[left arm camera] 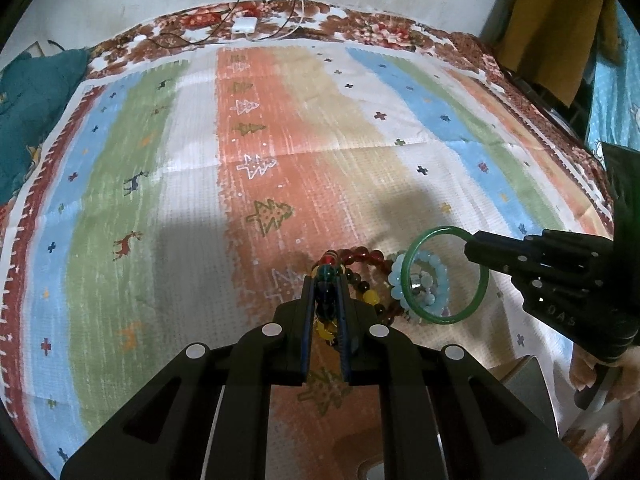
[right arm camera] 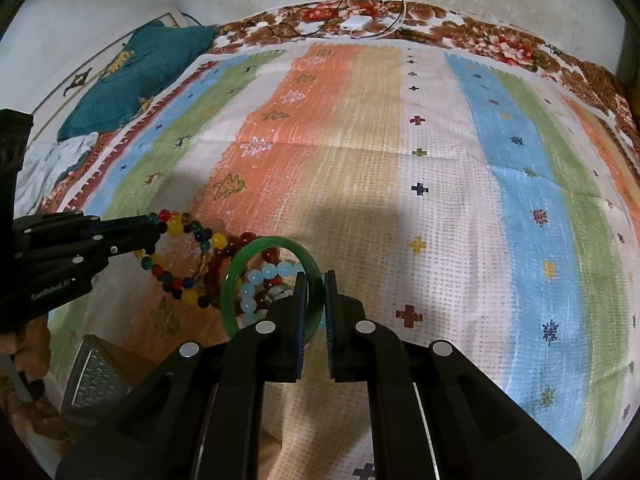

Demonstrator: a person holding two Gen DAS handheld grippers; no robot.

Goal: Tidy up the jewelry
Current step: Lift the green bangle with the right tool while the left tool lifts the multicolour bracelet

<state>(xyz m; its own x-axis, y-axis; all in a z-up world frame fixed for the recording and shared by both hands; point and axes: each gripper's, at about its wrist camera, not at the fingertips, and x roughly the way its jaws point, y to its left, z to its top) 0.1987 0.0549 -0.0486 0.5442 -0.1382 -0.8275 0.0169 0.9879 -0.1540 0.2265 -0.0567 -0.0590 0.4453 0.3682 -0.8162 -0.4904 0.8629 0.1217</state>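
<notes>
The left tongs (left arm camera: 326, 280) were clenched on the multicoloured bead strand (right arm camera: 188, 240). The right tongs (right arm camera: 316, 284) gripped the green bangle (right arm camera: 240, 264), tilted above the pale-blue bead bracelet (right arm camera: 256, 280) on the striped bedspread (right arm camera: 440, 200).

Dim indoor light, broad soft shadows across the striped cloth (left arm camera: 304, 128), strong fisheye curvature, dark vignetted corners, slightly grainy detail.
</notes>
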